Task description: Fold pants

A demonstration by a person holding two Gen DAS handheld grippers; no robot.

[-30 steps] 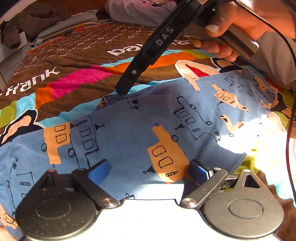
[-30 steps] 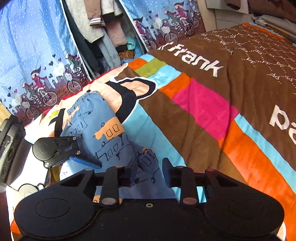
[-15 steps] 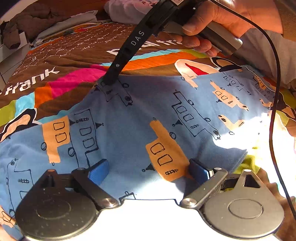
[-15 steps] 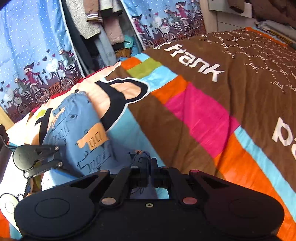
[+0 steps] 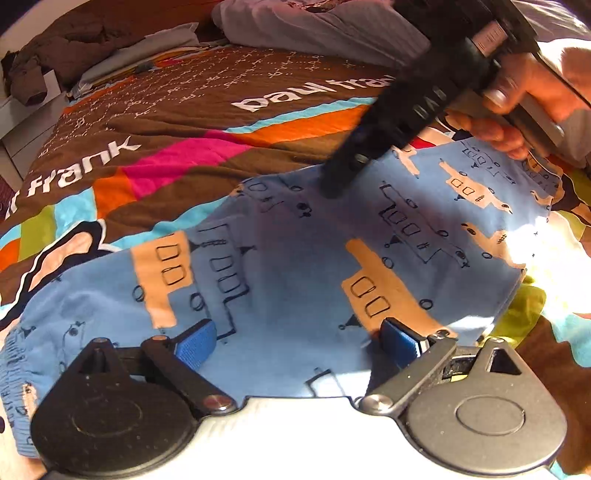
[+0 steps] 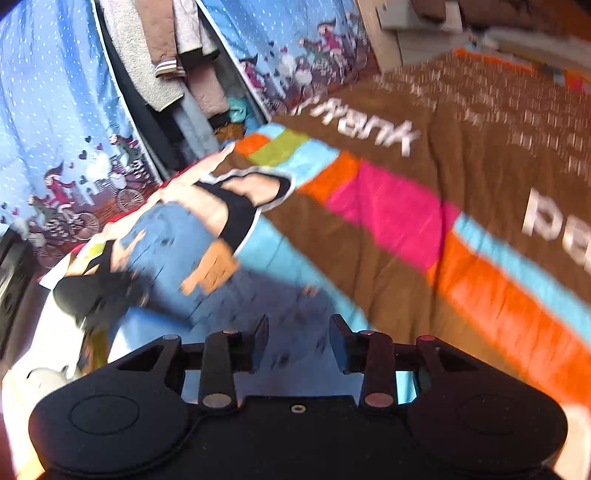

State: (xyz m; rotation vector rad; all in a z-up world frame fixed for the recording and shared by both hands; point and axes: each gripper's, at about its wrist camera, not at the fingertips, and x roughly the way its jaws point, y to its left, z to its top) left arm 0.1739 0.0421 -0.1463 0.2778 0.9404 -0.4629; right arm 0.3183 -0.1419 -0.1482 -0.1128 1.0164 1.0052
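The pants (image 5: 295, 266) are light blue with orange and black drawings and lie flat across the bedspread. My left gripper (image 5: 295, 341) is open, its blue pads (image 5: 195, 341) resting over the near edge of the pants. My right gripper (image 6: 298, 341) is open and empty just above the pants (image 6: 173, 251). In the left wrist view the right gripper (image 5: 332, 188) reaches down from the upper right, its tip at the far edge of the pants.
The bedspread (image 5: 166, 147) is brown with coloured stripes and white lettering. Piled clothes (image 5: 314, 26) lie at the far side of the bed. A wardrobe with hanging clothes (image 6: 166, 55) and blue printed curtains (image 6: 48, 129) stands beyond the bed.
My right gripper, shut on the far edge of the pants half a second ago, has opened, let go and shifted right. The left gripper has stayed put.
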